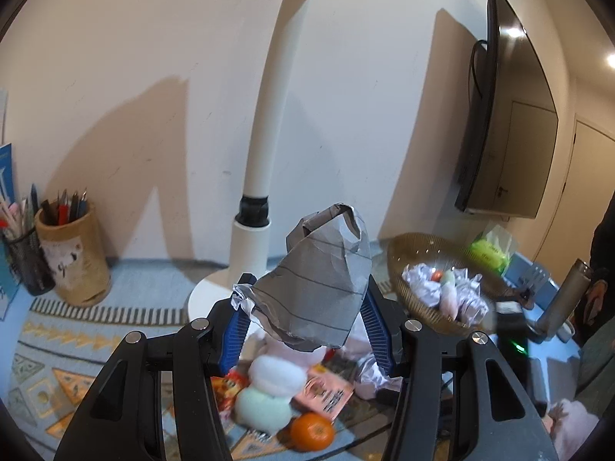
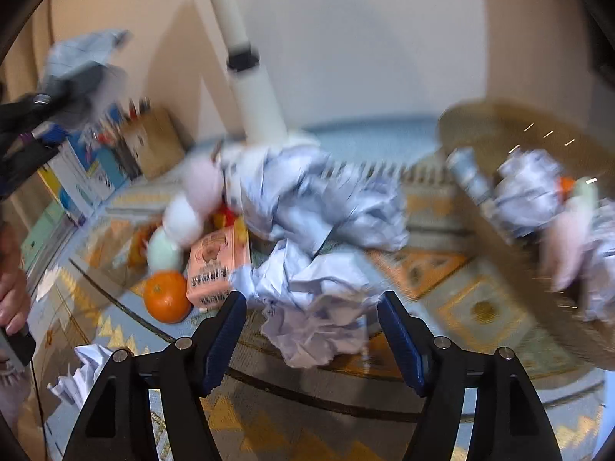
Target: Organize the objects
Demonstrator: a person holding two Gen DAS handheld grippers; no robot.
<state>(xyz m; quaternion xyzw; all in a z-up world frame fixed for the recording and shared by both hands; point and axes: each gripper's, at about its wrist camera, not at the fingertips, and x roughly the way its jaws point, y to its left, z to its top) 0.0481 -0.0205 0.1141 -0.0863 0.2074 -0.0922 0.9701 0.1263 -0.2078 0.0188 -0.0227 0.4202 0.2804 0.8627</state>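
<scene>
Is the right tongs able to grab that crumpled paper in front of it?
Probably yes. The right tongs are open, the crumpled paper lies between the tips, and nothing blocks it. The picture is blurry, though.

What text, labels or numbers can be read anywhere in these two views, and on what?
None can be read for certain.
Pink packet: dark print, too blurred in both views.
Paper pen cup: a faint dark drawing or writing, illegible.
Green tissue pack: no print made out.
Blue and white boxes: markings smeared by motion.
</scene>
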